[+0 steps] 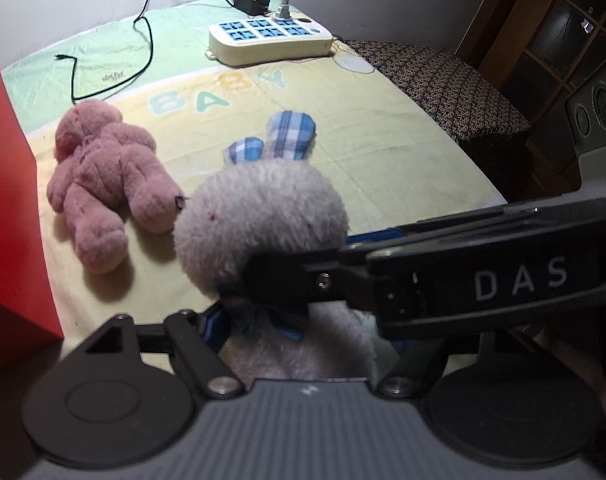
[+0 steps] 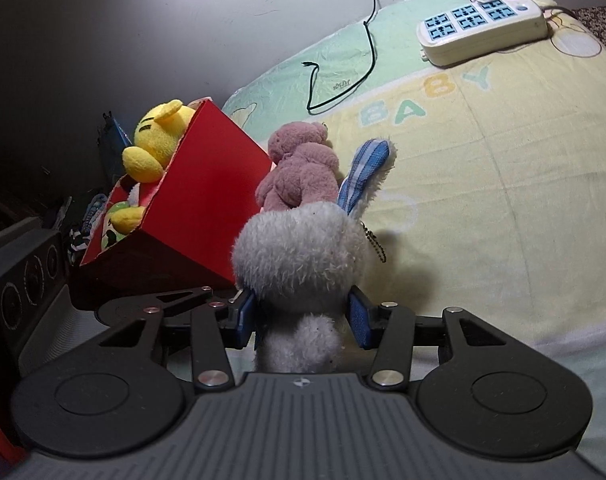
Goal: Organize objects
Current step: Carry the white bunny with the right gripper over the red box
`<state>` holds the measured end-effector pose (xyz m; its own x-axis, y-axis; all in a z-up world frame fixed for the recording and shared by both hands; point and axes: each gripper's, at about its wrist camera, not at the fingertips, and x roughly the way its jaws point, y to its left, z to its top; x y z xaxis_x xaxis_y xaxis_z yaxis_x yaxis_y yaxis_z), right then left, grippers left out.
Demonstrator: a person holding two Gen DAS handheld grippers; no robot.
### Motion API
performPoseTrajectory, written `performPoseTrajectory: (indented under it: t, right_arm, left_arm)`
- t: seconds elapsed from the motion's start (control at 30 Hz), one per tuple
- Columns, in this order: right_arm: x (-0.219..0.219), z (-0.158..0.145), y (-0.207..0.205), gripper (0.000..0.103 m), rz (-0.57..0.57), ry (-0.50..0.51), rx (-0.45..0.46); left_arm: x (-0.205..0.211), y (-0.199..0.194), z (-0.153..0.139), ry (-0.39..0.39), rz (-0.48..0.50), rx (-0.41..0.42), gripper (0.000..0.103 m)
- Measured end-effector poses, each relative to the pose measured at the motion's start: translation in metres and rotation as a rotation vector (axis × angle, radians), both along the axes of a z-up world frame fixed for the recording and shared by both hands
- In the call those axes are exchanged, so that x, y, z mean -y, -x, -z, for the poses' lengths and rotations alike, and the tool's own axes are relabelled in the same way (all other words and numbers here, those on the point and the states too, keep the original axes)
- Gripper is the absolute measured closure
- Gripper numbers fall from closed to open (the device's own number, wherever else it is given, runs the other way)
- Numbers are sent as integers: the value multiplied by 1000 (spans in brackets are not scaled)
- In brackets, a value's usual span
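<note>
The red box (image 2: 199, 196) stands at the left edge of the bed (image 2: 483, 184), tilted in the right wrist view, and it serves as the marker here. A yellow plush toy (image 2: 159, 140) sticks up out of its open top, with a smaller yellow-green toy (image 2: 123, 216) lower inside. Just right of the box the pink teddy bear (image 1: 103, 176) lies flat on the pale yellow blanket printed "BABY" (image 1: 219, 92), apart from the box wall. Right of the bear is the grey plush rabbit (image 2: 299, 256), with blue checked ears (image 1: 291, 132) pointing away from the box. The right gripper (image 2: 301, 316) pinches the rabbit at the neck, its blue pads (image 2: 361, 320) pressed into the fur on both sides. The left gripper (image 1: 263, 320) sits around the rabbit's body below the head, but whether it presses on the toy cannot be told, since the right gripper's arm crosses in front. Far beyond the box, at the back of the bed, lies a white power strip (image 1: 271, 38) with a black adapter (image 1: 250, 0) and black cable (image 1: 143, 40).
</note>
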<state>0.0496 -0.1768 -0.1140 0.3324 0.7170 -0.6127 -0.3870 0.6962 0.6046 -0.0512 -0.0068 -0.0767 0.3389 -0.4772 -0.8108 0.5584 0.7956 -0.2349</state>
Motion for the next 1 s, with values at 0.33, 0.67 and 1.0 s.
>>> performPoseTrajectory:
  t: [0.33, 0.67, 1.0]
  right_arm:
    - [-33, -46, 25, 53, -19, -15, 137]
    - [-96, -86, 53, 53, 34, -66, 247]
    - [-178, -123, 55, 53, -1, -41, 379]
  left_arm:
    - [-37, 17, -44, 65, -26, 86, 28]
    - [-111, 25, -91, 145, -12, 200, 28]
    - [-195, 13, -118, 217, -53, 302, 28]
